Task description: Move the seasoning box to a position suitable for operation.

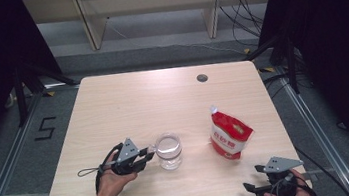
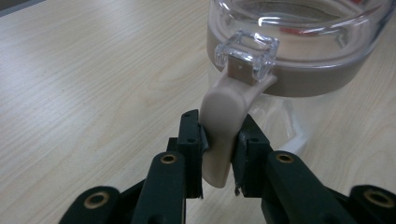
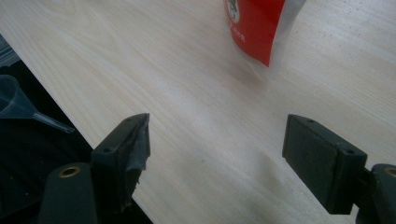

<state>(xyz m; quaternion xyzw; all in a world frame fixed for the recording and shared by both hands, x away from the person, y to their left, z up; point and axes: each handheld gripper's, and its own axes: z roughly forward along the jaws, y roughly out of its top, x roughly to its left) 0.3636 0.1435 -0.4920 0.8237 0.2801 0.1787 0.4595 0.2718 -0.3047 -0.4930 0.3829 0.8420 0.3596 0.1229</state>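
A clear glass jar (image 1: pixel 169 151) with a hinged clear lid stands near the table's front middle. Its beige clasp lever (image 2: pixel 223 126) hangs down the jar's side below the lid (image 2: pixel 299 28). My left gripper (image 1: pixel 148 154) is shut on that lever, both pads pressed against it, as seen at my left gripper (image 2: pixel 219 149). A red and white spouted pouch (image 1: pixel 230 135) stands to the right of the jar. At the table's front right corner my right gripper (image 1: pixel 258 178) is open and holds nothing; in the right gripper view, my right gripper (image 3: pixel 217 140) faces the pouch's bottom corner (image 3: pixel 257 28).
The light wooden table (image 1: pixel 138 102) has a round cable hole (image 1: pixel 202 78) at the back right. A clear plastic funnel (image 3: pixel 21 105) lies below the table edge in the right gripper view. Black frames and cables stand around the table.
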